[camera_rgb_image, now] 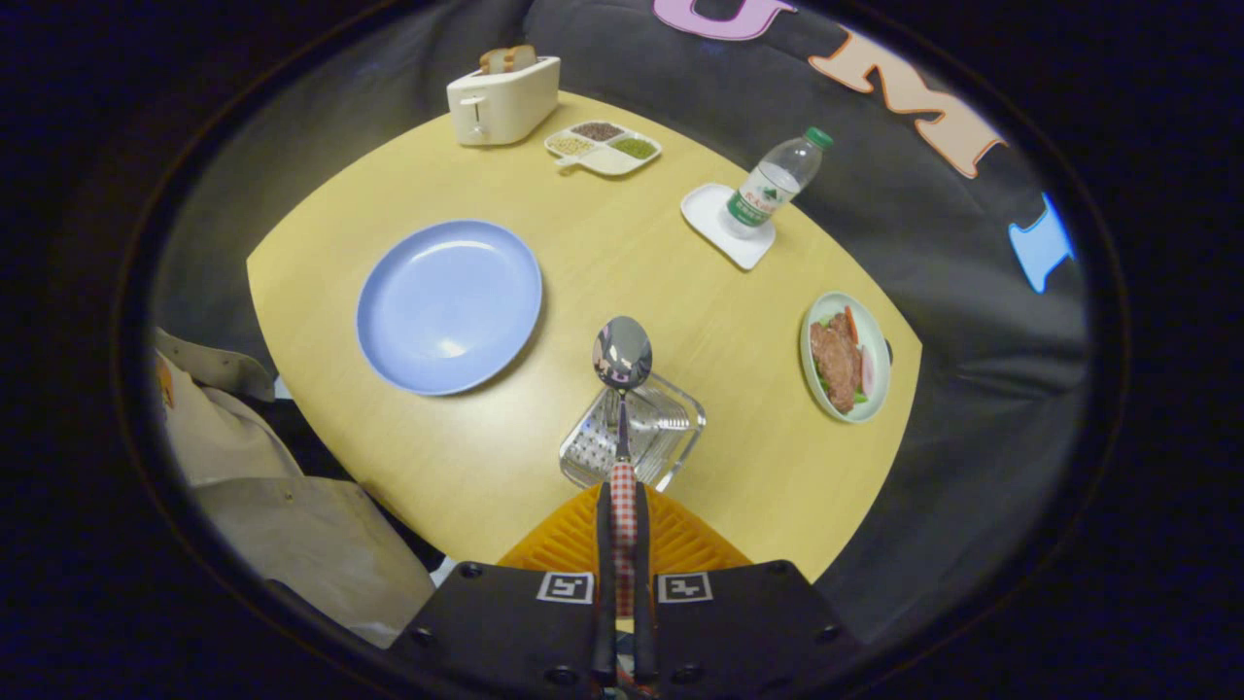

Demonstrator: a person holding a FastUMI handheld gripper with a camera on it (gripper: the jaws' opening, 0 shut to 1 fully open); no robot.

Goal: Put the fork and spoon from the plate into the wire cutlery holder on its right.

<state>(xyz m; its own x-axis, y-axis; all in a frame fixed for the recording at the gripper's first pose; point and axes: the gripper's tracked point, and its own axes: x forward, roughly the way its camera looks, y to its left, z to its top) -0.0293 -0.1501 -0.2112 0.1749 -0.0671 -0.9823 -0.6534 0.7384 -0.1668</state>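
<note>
Clamping the red-checked-handled steel spoon [622,355], the claw [622,544] hung above the wire cutlery holder [632,433]; the round blue plate [448,306] lay bare.

The gripper [623,525], fingers clamped on the spoon [622,389], hangs above the wire cutlery holder [637,433] near the table's [603,253] front edge, open air between. Bare tabletop separates holder and blue plate [449,305]; the food dish [846,356] sits toward the right edge.

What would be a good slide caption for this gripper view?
Gripper shut on a checked-handled spoon, bowl up, above the wire cutlery holder; the blue plate sits empty.
</note>
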